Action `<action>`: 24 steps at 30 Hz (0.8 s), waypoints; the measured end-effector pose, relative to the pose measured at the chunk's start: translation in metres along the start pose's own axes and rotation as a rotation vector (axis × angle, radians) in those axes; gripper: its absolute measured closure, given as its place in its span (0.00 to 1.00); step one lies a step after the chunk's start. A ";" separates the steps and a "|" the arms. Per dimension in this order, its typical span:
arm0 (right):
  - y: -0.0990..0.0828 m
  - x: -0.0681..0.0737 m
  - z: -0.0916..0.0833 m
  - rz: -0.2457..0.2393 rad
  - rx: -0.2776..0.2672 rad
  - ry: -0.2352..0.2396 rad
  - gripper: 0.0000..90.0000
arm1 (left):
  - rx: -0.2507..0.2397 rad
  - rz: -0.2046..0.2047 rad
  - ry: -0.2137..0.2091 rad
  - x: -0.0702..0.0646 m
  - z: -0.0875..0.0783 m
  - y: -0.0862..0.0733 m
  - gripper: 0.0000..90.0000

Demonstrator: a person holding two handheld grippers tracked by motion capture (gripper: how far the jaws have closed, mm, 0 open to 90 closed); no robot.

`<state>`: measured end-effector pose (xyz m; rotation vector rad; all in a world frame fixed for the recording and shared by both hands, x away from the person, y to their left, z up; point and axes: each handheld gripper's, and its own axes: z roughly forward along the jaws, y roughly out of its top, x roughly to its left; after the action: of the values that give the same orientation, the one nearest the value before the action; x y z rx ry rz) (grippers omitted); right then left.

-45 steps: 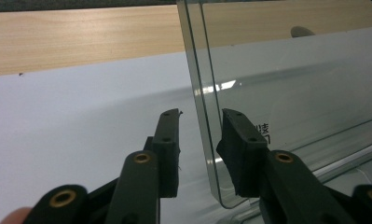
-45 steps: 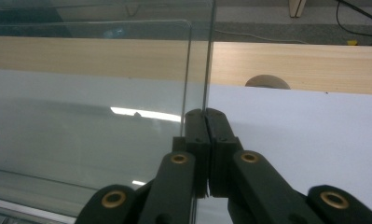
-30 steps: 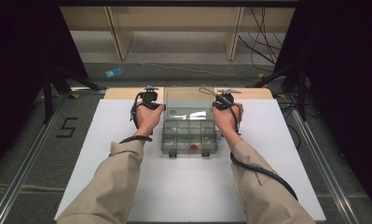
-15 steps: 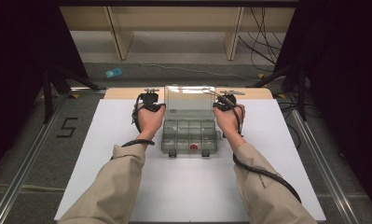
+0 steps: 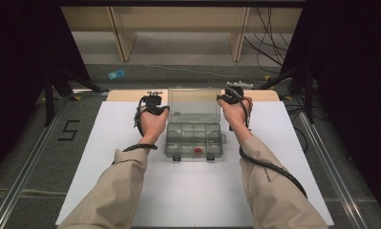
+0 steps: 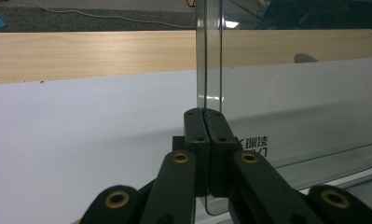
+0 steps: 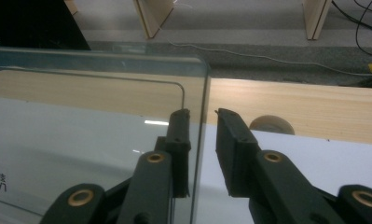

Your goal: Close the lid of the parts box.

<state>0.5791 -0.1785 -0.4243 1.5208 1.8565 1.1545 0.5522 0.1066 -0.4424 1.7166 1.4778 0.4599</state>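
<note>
A white table [image 5: 193, 200] filled the middle of the high view, with a strip of pale wood [image 5: 126, 95] along its far edge and grey floor beyond. On the table, about midway between the person's two sleeved forearms, sat a clear plastic organiser box [image 5: 194, 140] with small compartments, one of them near the front holding a small red thing [image 5: 198, 150] that was too small to make out. The box's clear lid [image 5: 194, 105] stood raised at the far side, close to upright, with printed lettering [image 6: 253, 143] on it in the left gripper view. The left gripper [image 5: 152, 102] was held just beside the lid's left edge; in the left gripper view its two black jaws were pressed together on that edge [image 6: 207, 93], the clear sheet running up from between their tips. The right gripper [image 5: 230, 95] was at the lid's right edge. In the right gripper view its jaws stood apart, having just been opening, with the lid's edge [image 7: 203, 121] between them: one pad lay against the sheet or very near it, while the other stood clear with a plain gap. A small round hole [image 7: 272, 125] showed in the wooden strip behind that jaw.
</note>
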 end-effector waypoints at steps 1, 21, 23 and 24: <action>0.001 0.002 0.000 0.018 0.014 0.002 0.85 | 0.004 0.007 -0.001 0.000 0.000 0.000 0.99; 0.004 0.008 -0.005 0.024 -0.001 -0.046 0.99 | 0.004 0.061 -0.017 0.002 0.004 0.000 0.96; 0.004 0.007 -0.007 0.004 -0.009 -0.048 0.99 | 0.026 0.108 -0.017 0.004 0.001 0.001 0.94; 0.004 0.009 -0.008 0.020 -0.005 -0.050 0.99 | 0.011 0.116 -0.015 0.004 0.000 0.001 0.92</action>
<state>0.5725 -0.1724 -0.4156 1.5542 1.8085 1.1192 0.5543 0.1106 -0.4423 1.8177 1.3776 0.4993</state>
